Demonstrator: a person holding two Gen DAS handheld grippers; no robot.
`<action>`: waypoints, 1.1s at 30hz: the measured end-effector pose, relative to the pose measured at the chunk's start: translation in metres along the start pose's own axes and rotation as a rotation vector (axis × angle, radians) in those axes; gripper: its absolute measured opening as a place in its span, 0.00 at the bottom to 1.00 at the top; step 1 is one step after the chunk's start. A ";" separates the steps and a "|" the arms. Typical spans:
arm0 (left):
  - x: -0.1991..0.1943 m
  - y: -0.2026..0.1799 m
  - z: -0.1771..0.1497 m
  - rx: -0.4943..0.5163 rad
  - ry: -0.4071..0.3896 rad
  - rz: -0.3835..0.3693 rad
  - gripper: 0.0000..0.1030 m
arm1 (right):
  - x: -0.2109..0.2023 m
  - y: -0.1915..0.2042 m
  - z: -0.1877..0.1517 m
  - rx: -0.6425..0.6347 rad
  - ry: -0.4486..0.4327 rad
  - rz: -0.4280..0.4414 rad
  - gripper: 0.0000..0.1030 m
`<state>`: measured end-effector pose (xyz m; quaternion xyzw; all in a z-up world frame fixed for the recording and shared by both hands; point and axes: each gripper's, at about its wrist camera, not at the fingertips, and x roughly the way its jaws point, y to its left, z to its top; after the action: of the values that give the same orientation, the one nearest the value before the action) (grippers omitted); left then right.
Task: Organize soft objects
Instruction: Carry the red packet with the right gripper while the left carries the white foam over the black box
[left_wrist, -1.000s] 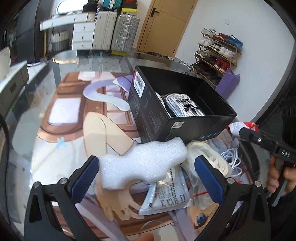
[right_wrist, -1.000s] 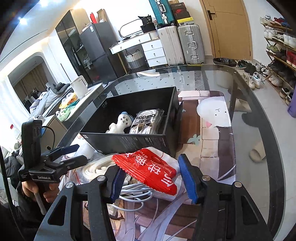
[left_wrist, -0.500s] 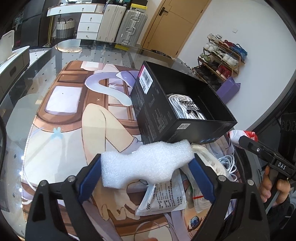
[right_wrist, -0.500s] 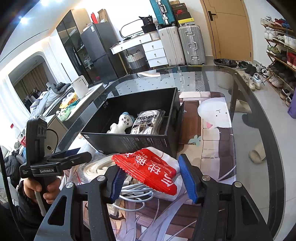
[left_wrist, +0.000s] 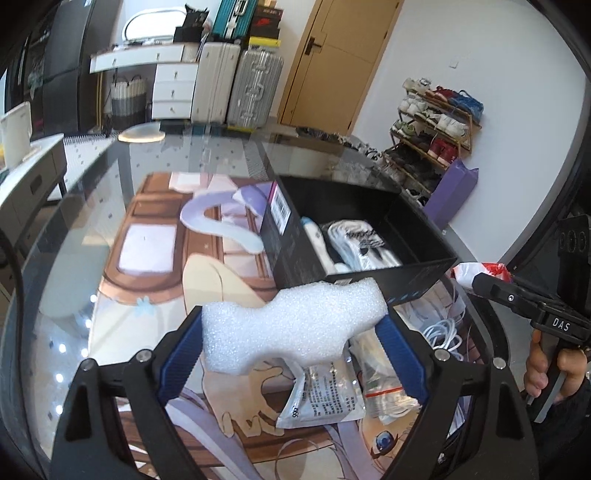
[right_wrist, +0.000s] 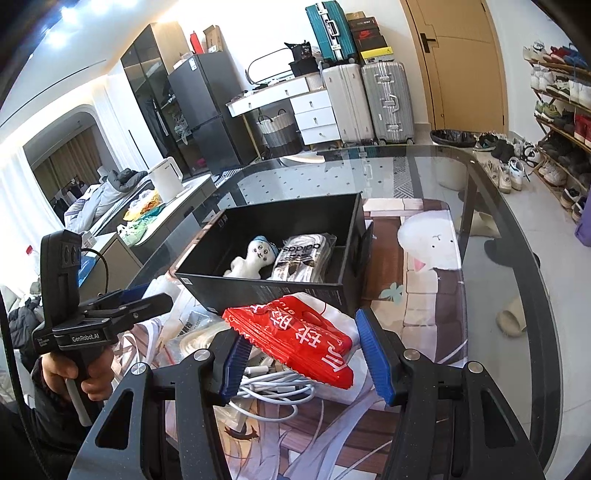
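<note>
A: What's different from a second ago?

B: The left hand-held gripper (left_wrist: 293, 334) stood wide with the white foam piece (left_wrist: 295, 325) lying loose between its pads. Its jaws have since been closing, and now both blue pads press the foam's ends; it looks clenched on the foam. The foam also sits higher against the black box (left_wrist: 421, 275) than it did, so I judge it lifted off the desk (left_wrist: 110, 206).

A: Where is the foam relative to that box?

B: Just in front of the box's near wall, outside it, overlapping the near edge from this camera.

A: And the right hand-held gripper (right_wrist: 306, 350)?

B: No change. It holds the red packet (right_wrist: 295, 332), again just in front of the box's near wall, above the white cables (right_wrist: 273, 391). The left pad touches the packet; the right pad seems to have a gap, so the grip may be light.

A: What's inside the box already?

B: A small white plush doll (right_wrist: 251, 258) and a bagged white garment (right_wrist: 303, 258), side by side.

A: So for the task?

B: Pickup of the foam seems done; carrying it over the wall into the box is probably next. The flat pouch (left_wrist: 321, 398) remains on the desk in front of the box.
</note>
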<state>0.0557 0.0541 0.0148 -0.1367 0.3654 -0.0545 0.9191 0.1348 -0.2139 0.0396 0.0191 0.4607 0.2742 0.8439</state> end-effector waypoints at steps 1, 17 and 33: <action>-0.003 -0.001 0.001 0.006 -0.011 0.001 0.87 | -0.001 0.001 0.001 -0.005 -0.005 0.002 0.55; -0.011 -0.029 0.028 0.101 -0.108 0.010 0.87 | -0.010 0.019 0.013 -0.105 -0.072 0.003 0.55; 0.009 -0.057 0.048 0.185 -0.154 0.089 0.88 | -0.004 0.029 0.042 -0.174 -0.115 -0.012 0.55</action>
<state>0.0952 0.0082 0.0588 -0.0387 0.2929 -0.0363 0.9547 0.1534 -0.1822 0.0749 -0.0412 0.3862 0.3066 0.8690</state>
